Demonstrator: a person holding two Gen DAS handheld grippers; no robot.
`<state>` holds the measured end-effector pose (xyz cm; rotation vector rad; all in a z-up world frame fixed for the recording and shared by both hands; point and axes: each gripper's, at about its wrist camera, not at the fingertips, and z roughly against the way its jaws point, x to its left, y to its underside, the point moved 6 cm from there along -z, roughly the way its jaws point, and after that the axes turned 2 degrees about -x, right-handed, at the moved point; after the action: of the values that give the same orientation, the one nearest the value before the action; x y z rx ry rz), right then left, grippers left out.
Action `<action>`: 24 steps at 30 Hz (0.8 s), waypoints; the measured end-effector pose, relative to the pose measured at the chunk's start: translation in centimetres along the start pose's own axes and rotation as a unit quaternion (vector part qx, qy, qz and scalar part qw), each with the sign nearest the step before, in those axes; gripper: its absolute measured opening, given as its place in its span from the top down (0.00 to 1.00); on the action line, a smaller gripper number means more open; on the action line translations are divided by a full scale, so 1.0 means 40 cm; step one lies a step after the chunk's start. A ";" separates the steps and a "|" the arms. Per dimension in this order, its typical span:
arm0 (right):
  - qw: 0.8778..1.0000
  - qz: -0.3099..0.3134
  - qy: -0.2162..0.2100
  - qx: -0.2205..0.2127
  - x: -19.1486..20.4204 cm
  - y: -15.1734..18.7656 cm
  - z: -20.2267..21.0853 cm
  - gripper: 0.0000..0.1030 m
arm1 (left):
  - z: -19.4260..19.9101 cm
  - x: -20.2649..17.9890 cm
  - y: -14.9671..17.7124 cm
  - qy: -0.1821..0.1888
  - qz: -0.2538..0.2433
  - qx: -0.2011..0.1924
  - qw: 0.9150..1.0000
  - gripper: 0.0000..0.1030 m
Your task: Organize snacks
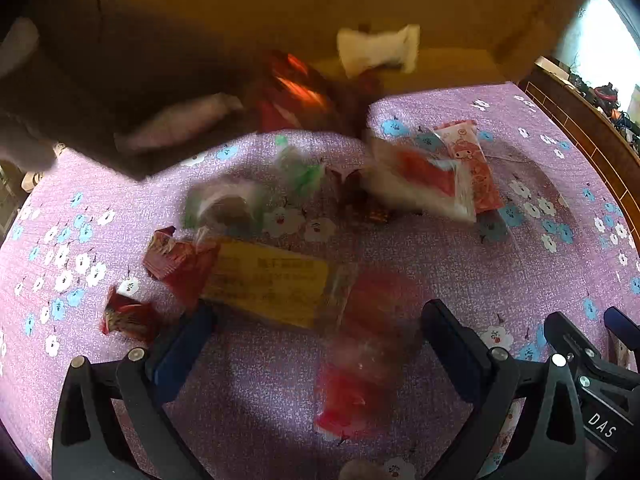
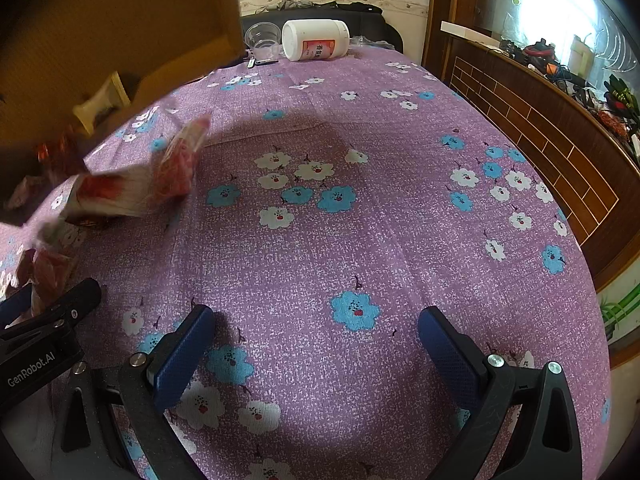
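A tilted cardboard box [image 1: 160,40] hangs above the purple flowered tablecloth [image 1: 440,260], with snack packets blurred as they tumble out. A yellow packet [image 1: 272,280], red packets [image 1: 176,260] and a white-and-red packet [image 1: 420,176] lie or fall in front of my left gripper [image 1: 316,328], which is open and empty. A blurred red packet [image 1: 360,360] is between its fingers. My right gripper [image 2: 316,332] is open and empty over bare cloth; the box [image 2: 100,40] and falling packets [image 2: 132,188] are at its far left.
A white jar [image 2: 316,38] lies on its side by a clear plastic cup [image 2: 262,38] at the table's far edge. A brown brick-patterned ledge [image 2: 540,132] with clutter runs along the right. The other gripper's body [image 2: 40,344] shows at the lower left.
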<state>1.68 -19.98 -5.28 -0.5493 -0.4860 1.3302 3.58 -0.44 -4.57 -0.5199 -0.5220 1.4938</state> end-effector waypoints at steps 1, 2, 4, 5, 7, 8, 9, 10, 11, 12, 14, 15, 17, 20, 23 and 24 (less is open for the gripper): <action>1.000 0.000 0.000 0.000 0.000 0.000 0.000 0.01 | 0.001 0.000 0.000 0.000 0.000 0.000 1.000 0.00; 1.000 0.000 0.000 0.000 0.000 0.000 0.000 0.01 | 0.004 0.001 0.005 0.000 0.000 0.000 1.000 0.00; 1.000 0.000 0.000 0.000 0.000 0.000 0.000 0.01 | 0.005 -0.001 0.005 0.000 0.000 0.000 1.000 0.00; 1.000 0.000 0.000 0.000 0.000 0.000 0.000 0.01 | -0.002 0.004 0.003 0.000 0.000 0.000 1.000 0.00; 1.000 0.000 0.000 0.000 0.000 0.000 0.000 0.01 | -0.003 0.005 0.002 0.000 0.000 0.000 1.000 0.00; 1.000 0.000 0.000 0.000 0.000 0.000 0.000 0.01 | -0.004 0.005 0.002 0.000 0.000 0.000 1.000 0.00; 1.000 0.000 0.000 0.000 0.000 0.000 0.000 0.01 | -0.003 0.005 0.003 0.000 0.000 0.000 1.000 0.00; 1.000 0.000 0.000 0.000 0.000 0.000 0.000 0.01 | -0.003 0.004 0.003 0.000 0.000 0.000 1.000 0.00; 1.000 0.000 0.000 0.000 0.000 0.000 0.000 0.01 | -0.003 0.005 0.003 0.000 0.000 0.000 1.000 0.00; 1.000 0.000 0.000 0.000 0.000 0.000 0.000 0.01 | -0.003 0.006 0.003 0.000 0.000 0.000 1.000 0.00; 1.000 0.000 0.000 0.000 0.000 0.000 0.000 0.01 | -0.003 0.006 0.003 0.000 0.000 0.000 1.000 0.00; 1.000 0.000 0.000 0.000 0.000 0.000 0.000 0.01 | -0.003 0.006 0.003 0.000 0.000 0.000 1.000 0.00; 1.000 0.000 0.000 0.000 0.000 0.000 0.000 0.01 | -0.003 0.006 0.003 0.000 0.000 0.000 1.000 0.00; 1.000 0.000 0.000 0.000 0.000 0.000 -0.001 0.01 | -0.003 0.006 0.003 0.000 0.000 0.000 1.000 0.00; 1.000 0.000 0.000 0.000 0.000 0.000 -0.001 0.01 | -0.002 0.009 0.003 0.000 0.000 0.000 1.000 0.00; 1.000 0.000 0.000 0.000 0.000 0.000 -0.001 0.01 | -0.002 0.009 0.003 0.000 0.000 0.000 1.000 0.00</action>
<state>1.71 -19.98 -5.30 -0.5491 -0.4862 1.3300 3.54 -0.09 -4.69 -0.5203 -0.5223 1.4939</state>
